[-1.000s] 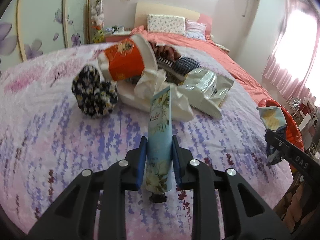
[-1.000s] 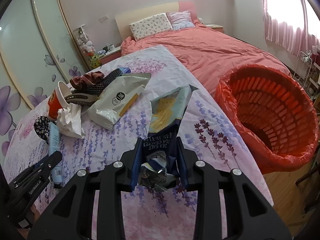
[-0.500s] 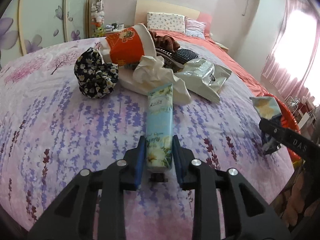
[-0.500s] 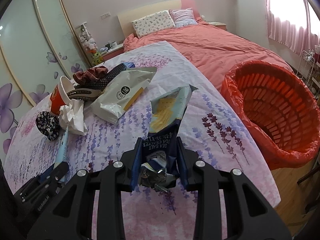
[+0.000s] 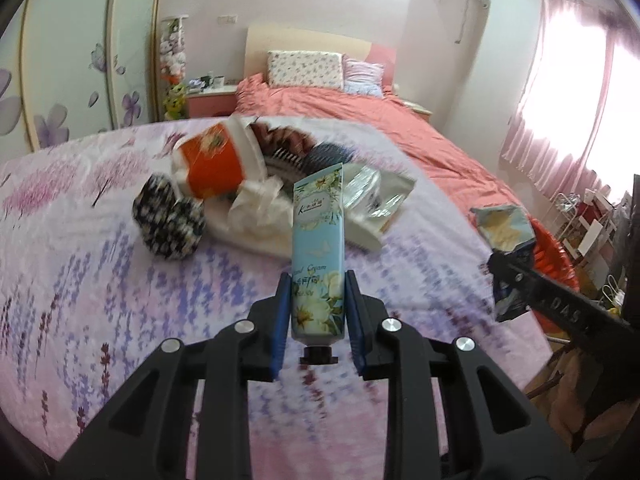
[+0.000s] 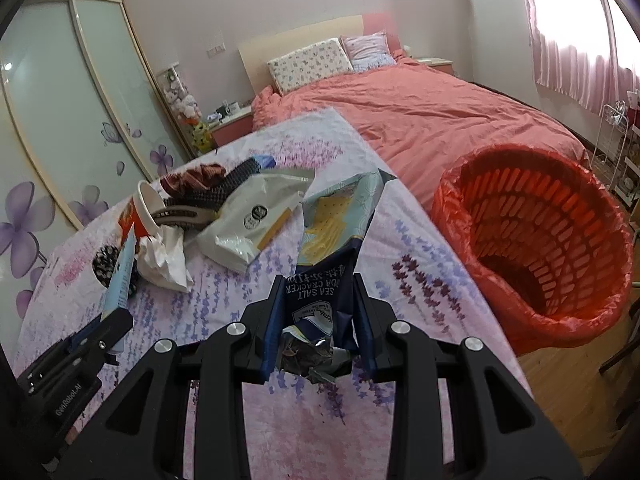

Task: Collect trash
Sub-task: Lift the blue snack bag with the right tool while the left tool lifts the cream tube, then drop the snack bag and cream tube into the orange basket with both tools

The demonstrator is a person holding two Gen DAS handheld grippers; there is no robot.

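Note:
My left gripper [image 5: 316, 292] is shut on a light-blue hand cream tube [image 5: 318, 248], held off the lavender-print cover [image 5: 120, 280], cap toward the camera. My right gripper [image 6: 320, 300] is shut on a crumpled blue cracker wrapper [image 6: 332, 232], held above the same cover. To its right stands the trash basket [image 6: 532, 248], lined with a red bag. The left gripper with the tube [image 6: 120, 272] shows at the right wrist view's lower left. The right gripper with the wrapper [image 5: 506, 232] shows at the left wrist view's right edge.
A pile lies beyond the grippers: an orange paper cup [image 5: 216, 160], crumpled white tissue [image 5: 260, 208], a silver-white pouch [image 5: 372, 200], a black floral scrunchie [image 5: 168, 220], a hairbrush [image 6: 192, 204]. A pink bed [image 6: 440, 120] lies behind; a wire rack [image 6: 616, 136] stands by the window.
My left gripper has lifted the tube off the cover and tilted it more upright. The right gripper has barely moved and keeps the wrapper.

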